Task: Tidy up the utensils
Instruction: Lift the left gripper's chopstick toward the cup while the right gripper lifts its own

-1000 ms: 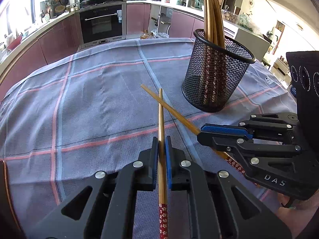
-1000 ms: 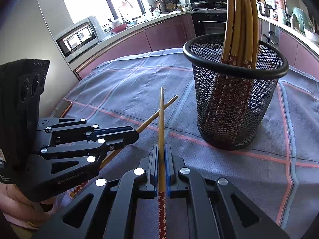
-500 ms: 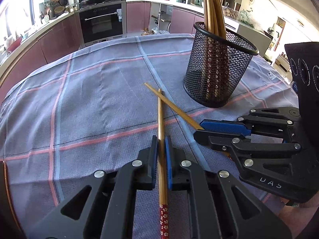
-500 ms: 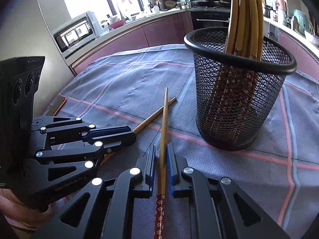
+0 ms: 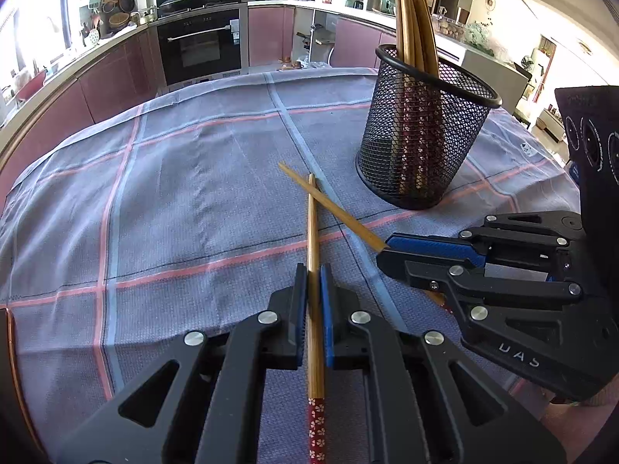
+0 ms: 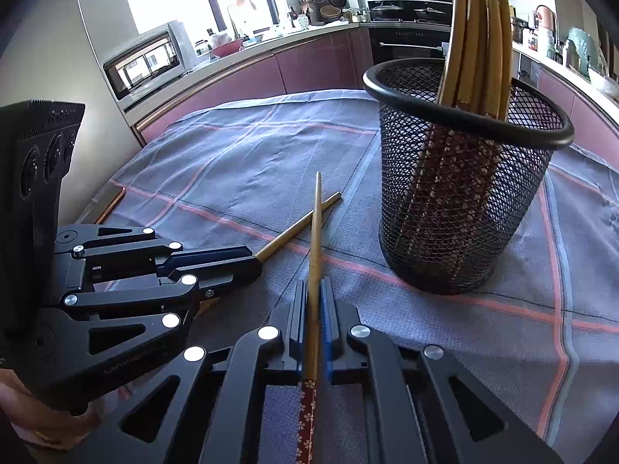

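Each gripper holds one bamboo chopstick with a red flowered handle. My left gripper (image 5: 313,270) is shut on its chopstick (image 5: 314,239), which points forward just above the cloth. My right gripper (image 6: 313,286) is shut on its chopstick (image 6: 315,232), tip tilted up. The two chopsticks cross near their tips. The right gripper also shows in the left wrist view (image 5: 387,255), and the left gripper in the right wrist view (image 6: 255,263). A black mesh cup (image 5: 421,131) holding several chopsticks stands ahead and right; it also shows in the right wrist view (image 6: 460,178).
A blue-grey checked tablecloth (image 5: 174,201) covers the table. Kitchen counters, an oven (image 5: 201,42) and a microwave (image 6: 147,62) stand beyond the table's far edge.
The cup looks slightly farther in the left wrist view. In the right wrist view the chopstick tip has tilted up and the cup sits more to the right.
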`<state>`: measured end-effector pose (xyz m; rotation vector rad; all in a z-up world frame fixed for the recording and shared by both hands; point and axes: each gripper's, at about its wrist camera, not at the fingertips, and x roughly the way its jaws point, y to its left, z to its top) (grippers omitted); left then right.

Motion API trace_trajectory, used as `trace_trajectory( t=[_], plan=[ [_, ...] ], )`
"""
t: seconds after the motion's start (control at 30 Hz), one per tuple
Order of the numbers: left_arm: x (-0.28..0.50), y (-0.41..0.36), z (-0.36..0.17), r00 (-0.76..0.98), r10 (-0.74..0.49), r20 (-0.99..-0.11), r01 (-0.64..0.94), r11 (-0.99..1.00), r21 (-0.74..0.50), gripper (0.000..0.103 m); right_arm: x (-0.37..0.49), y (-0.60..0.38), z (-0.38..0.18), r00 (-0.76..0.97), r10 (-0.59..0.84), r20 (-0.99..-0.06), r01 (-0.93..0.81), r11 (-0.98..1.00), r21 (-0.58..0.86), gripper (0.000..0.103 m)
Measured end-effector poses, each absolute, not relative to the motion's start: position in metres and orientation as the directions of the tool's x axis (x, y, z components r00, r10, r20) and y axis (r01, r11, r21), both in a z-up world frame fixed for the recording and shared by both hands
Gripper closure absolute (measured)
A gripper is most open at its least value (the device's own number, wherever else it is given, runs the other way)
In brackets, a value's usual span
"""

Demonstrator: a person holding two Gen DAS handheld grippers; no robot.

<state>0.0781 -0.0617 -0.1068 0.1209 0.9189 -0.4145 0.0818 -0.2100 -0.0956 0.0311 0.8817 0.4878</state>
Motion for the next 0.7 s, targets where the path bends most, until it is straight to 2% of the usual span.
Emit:
trace_trajectory(
  t=[0.7],
  plan=[
    [0.069,-0.047,-0.088,0.551,-0.35,-0.757,0.389,0.911,-0.138,0.095,0.067,-0.23,-0.072,0.564,0.498,-0.659,-0.423,0.859,0.287,0.097]
  ],
)
